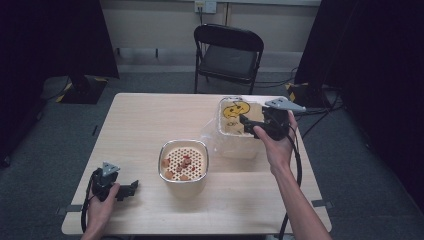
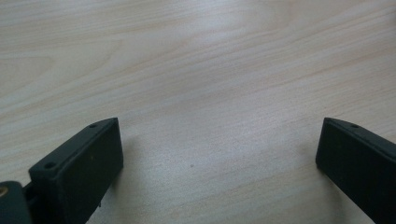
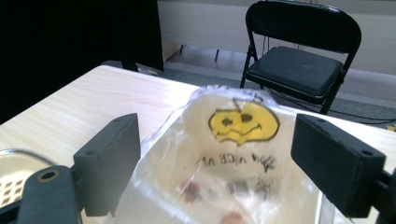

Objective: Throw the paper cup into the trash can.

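A cream tub with a perforated insert holding several red and orange pieces stands at the table's middle front. Behind it to the right is a clear plastic bag printed with a yellow smiley face, lying in and over a pale container. My right gripper hovers at the bag's right side. In the right gripper view its jaws stand wide apart, the bag lies between and beyond them, and neither pad presses on it. My left gripper rests low at the table's front left, open over bare wood.
The light wooden table has bare room on its left half and along the front edge. A black folding chair stands behind the far edge. Dark curtains hang at both sides, and cables run on the floor at the right.
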